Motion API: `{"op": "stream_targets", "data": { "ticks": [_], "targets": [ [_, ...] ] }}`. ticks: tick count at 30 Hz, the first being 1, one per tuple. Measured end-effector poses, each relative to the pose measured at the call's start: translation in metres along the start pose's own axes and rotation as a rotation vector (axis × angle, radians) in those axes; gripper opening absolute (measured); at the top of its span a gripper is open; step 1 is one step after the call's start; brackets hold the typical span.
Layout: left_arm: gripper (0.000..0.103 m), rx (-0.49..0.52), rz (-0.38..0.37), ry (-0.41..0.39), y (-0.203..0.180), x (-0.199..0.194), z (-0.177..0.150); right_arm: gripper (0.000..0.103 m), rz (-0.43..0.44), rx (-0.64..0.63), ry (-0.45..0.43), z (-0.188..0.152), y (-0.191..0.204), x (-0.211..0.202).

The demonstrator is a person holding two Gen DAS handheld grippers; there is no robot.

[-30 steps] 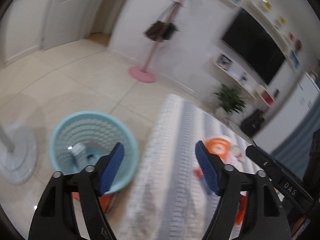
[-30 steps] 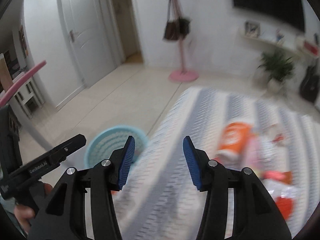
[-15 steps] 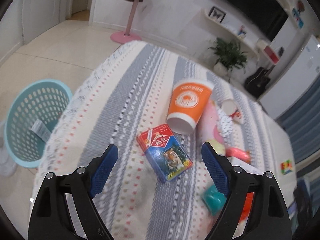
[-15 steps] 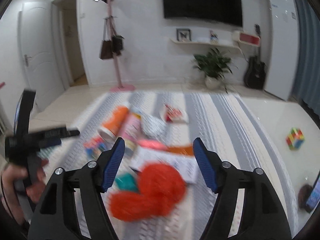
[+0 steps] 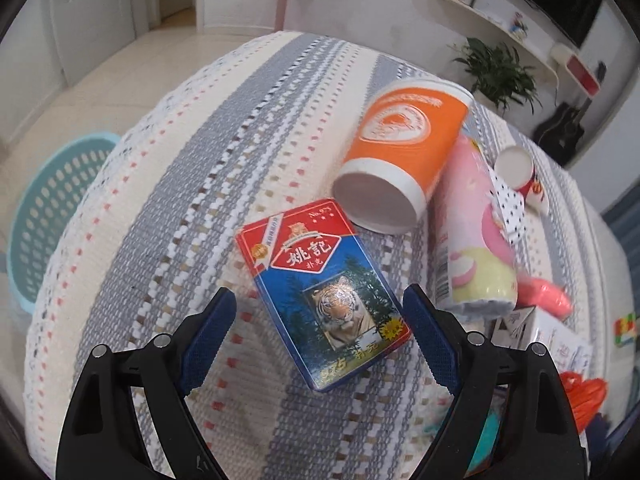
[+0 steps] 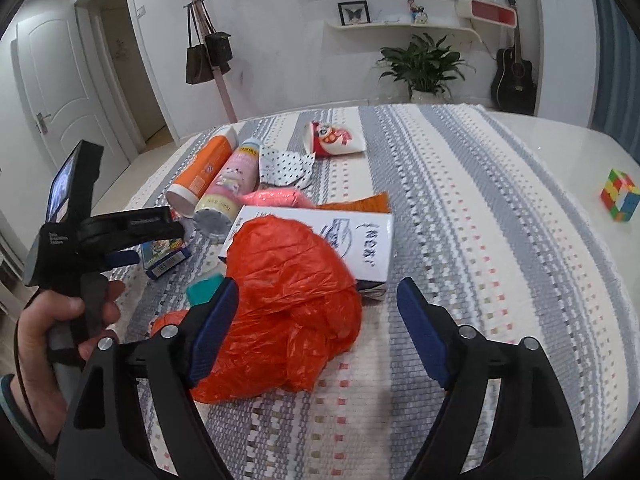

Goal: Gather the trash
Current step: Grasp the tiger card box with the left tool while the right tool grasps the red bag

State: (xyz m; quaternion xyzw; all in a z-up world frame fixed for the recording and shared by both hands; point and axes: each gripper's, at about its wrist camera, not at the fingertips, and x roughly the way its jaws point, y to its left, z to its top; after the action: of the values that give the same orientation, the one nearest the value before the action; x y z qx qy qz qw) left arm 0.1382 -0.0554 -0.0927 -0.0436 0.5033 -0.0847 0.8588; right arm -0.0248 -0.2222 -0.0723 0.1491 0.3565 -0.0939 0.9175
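My left gripper (image 5: pixel 320 336) is open, its blue pads on either side of a red-and-blue playing-card box (image 5: pixel 320 296) lying flat on the striped cloth (image 5: pixel 180 208). An orange paper cup (image 5: pixel 400 152) and a pink tube (image 5: pixel 472 240) lie just beyond it. My right gripper (image 6: pixel 316 328) is open over a crumpled orange plastic bag (image 6: pixel 288 304). A white carton (image 6: pixel 352 240) lies behind the bag. The card box (image 6: pixel 166 254), orange cup (image 6: pixel 204 172) and pink tube (image 6: pixel 232 180) also show in the right wrist view.
A teal laundry-style basket (image 5: pixel 44 216) stands on the floor left of the table. A small paper cup (image 6: pixel 334 140), dotted wrapper (image 6: pixel 284 168), pink wrapper (image 6: pixel 276 198) and teal item (image 6: pixel 204 286) lie among the trash. A Rubik's cube (image 6: pixel 620 196) sits at the table's right edge.
Both grippers swung from the basket to the table. The left gripper dropped close onto the card box; the right gripper moved down over the orange bag. Both stay open.
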Motion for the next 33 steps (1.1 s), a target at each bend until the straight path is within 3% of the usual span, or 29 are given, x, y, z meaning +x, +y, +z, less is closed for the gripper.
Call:
{"op": "stream_targets", "data": {
  "ticks": [6,12,16,20,21,22,24,27,30,33],
  "targets": [
    [0.082,0.06,-0.035,0.019,0.001,-0.004,-0.001,0.079,-0.021,-0.019,0.065,-0.007,0.008,0.019],
    [0.064,0.096,-0.12,0.048,0.017,-0.01,-0.004,0.077,-0.014,-0.001,0.081,-0.016,0.003,0.022],
    [0.041,0.09,-0.164,0.052,0.034,-0.015,-0.001,0.058,-0.007,-0.02,0.078,-0.018,0.006,0.021],
    [0.032,0.084,-0.185,0.046,0.041,-0.019,0.002,0.049,-0.016,-0.041,0.061,-0.018,0.011,0.018],
    [0.038,0.084,-0.19,0.04,0.041,-0.021,0.003,0.049,-0.018,-0.044,0.061,-0.018,0.012,0.019],
    [0.057,0.08,-0.192,0.034,0.041,-0.024,0.003,0.049,-0.02,-0.046,0.06,-0.017,0.012,0.02],
    [0.078,0.051,-0.198,0.012,0.038,-0.028,0.003,0.049,-0.024,-0.05,0.058,-0.018,0.013,0.019],
    [0.082,0.02,-0.196,0.023,0.03,-0.022,0.004,0.049,-0.022,-0.048,0.058,-0.017,0.012,0.019],
    [0.082,-0.001,-0.09,0.074,0.021,0.0,0.004,0.049,-0.013,-0.045,0.058,-0.016,0.011,0.02],
    [0.083,0.053,-0.062,0.041,0.004,0.0,0.005,0.049,-0.01,-0.051,0.055,-0.016,0.012,0.019]
  ]
}}
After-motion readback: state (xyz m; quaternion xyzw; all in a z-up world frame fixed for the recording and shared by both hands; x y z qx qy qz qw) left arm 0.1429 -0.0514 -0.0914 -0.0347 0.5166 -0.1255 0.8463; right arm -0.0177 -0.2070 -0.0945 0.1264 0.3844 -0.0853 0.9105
